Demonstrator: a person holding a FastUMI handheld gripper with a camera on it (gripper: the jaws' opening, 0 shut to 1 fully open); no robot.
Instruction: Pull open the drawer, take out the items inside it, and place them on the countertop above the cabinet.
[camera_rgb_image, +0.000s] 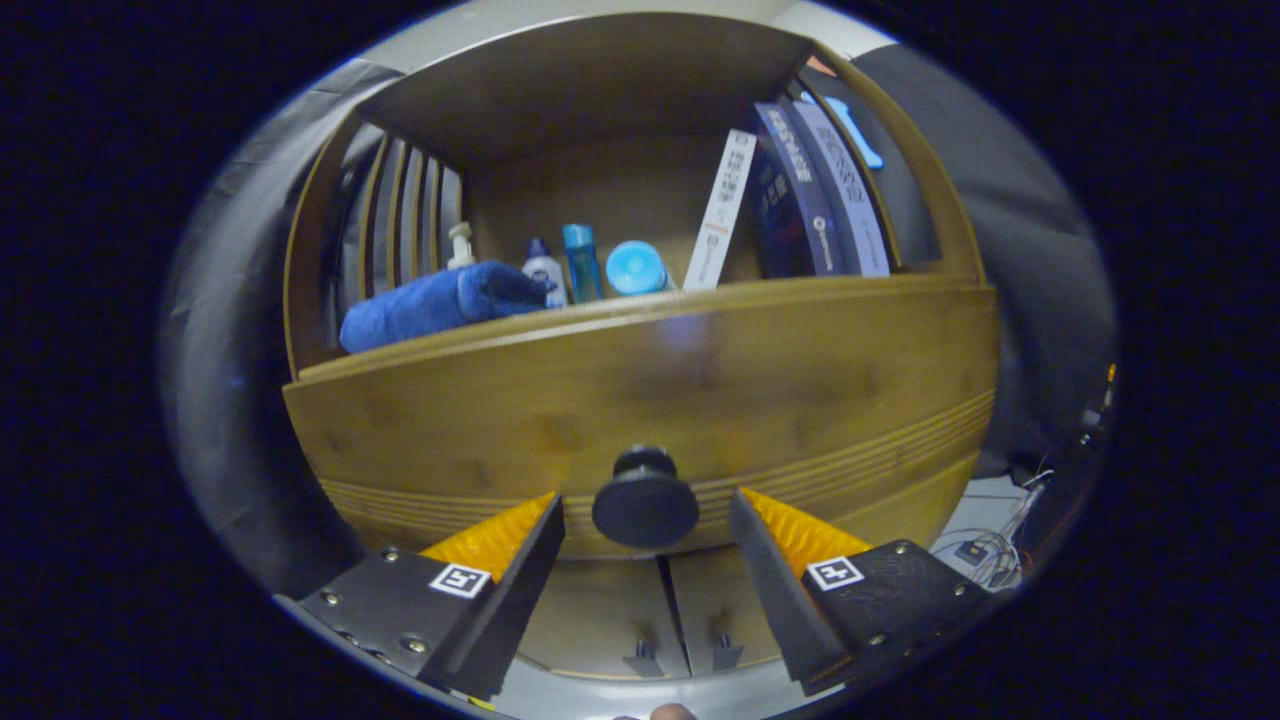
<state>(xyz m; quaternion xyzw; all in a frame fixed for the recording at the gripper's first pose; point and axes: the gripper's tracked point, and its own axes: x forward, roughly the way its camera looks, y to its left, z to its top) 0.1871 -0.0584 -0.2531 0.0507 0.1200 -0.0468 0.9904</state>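
Observation:
A wooden cabinet's drawer front (640, 385) faces me, closed, with a round dark knob (645, 505) at its lower middle. My gripper (645, 500) stands open, its two fingers either side of the knob with gaps between them and it. Above the drawer runs the countertop (700, 297), a wooden shelf under a top board. The drawer's inside is hidden.
On the countertop lie a rolled blue towel (440, 302), a pump bottle (460, 245), small bottles (580, 262), a round blue lid (635, 268), a white box (722, 210) and leaning books (815, 200). Two lower cabinet doors (640, 610) sit beneath the drawer. Cables (985, 555) lie on the floor beside the cabinet.

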